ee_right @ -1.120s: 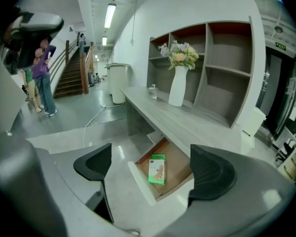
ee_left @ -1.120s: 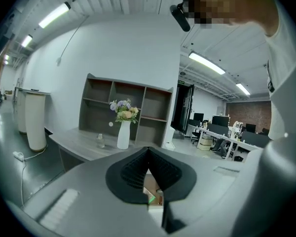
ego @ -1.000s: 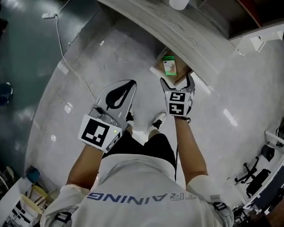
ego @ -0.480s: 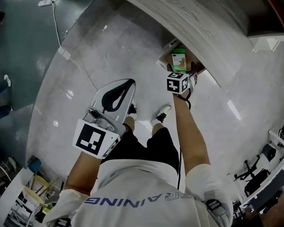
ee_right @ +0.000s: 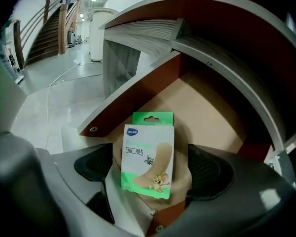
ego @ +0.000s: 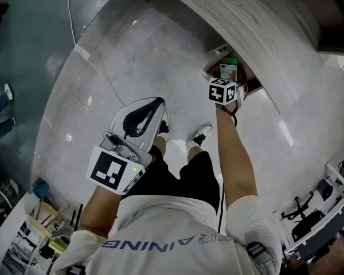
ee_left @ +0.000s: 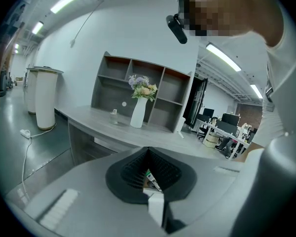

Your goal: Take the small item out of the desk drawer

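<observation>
A small green and white plaster box [ee_right: 148,154] lies in the open wooden drawer [ee_right: 212,107] under the curved grey desk [ego: 264,27]. My right gripper [ee_right: 150,169] reaches into the drawer and its black pads [ee_right: 96,164] stand on either side of the box without pressing on it; the jaws are closing. From the head view, the right gripper [ego: 230,79] is at the drawer's mouth, with the box [ego: 229,67] just beyond its marker cube. My left gripper [ego: 155,103] hangs over the floor to the left with its tips together and nothing held.
A white cable [ego: 86,56] runs across the glossy floor at the left. The person's shoes [ego: 202,135] stand just before the drawer. A vase of flowers [ee_left: 138,110] and a shelf unit [ee_left: 138,80] stand on the desk. Office chairs [ego: 309,222] are at the right.
My right gripper has gone forward into the drawer, so the box now sits between its pads. The left gripper has barely moved.
</observation>
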`<state>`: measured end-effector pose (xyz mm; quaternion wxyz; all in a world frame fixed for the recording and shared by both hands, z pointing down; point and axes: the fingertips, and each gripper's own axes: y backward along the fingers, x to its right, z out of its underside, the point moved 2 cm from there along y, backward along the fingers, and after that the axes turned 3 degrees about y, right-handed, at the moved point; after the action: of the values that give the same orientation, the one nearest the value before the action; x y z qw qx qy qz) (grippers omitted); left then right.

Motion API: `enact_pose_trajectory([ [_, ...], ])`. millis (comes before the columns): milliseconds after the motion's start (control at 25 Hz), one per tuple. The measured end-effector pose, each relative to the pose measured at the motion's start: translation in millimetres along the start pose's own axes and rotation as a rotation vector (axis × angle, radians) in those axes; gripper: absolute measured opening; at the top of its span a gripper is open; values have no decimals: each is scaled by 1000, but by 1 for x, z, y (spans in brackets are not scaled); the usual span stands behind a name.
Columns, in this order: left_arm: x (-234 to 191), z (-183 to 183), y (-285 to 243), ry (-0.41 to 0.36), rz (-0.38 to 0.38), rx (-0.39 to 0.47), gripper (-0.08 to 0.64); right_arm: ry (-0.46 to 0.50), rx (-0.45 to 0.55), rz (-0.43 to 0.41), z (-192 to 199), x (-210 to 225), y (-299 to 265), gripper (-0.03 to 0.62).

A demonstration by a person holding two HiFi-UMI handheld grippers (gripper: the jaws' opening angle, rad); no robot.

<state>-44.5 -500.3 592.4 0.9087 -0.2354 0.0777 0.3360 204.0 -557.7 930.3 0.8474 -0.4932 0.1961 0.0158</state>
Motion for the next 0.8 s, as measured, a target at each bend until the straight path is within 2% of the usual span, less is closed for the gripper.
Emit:
enact_pose_trajectory([
  [160,-3,0,0,1,6,4,-2,5,-7,31,0,0,-1,470],
  [360,-2,-1,3,-1,12,-3,-2,27,-26,64,3,1,4,337],
  [560,-5,-3,5,3,15,15,-2,31,0,66,0,-3,18,330],
  [800,5,-23,13,-18,43,50,-2,14,107,30,-13,-7,75,331],
])
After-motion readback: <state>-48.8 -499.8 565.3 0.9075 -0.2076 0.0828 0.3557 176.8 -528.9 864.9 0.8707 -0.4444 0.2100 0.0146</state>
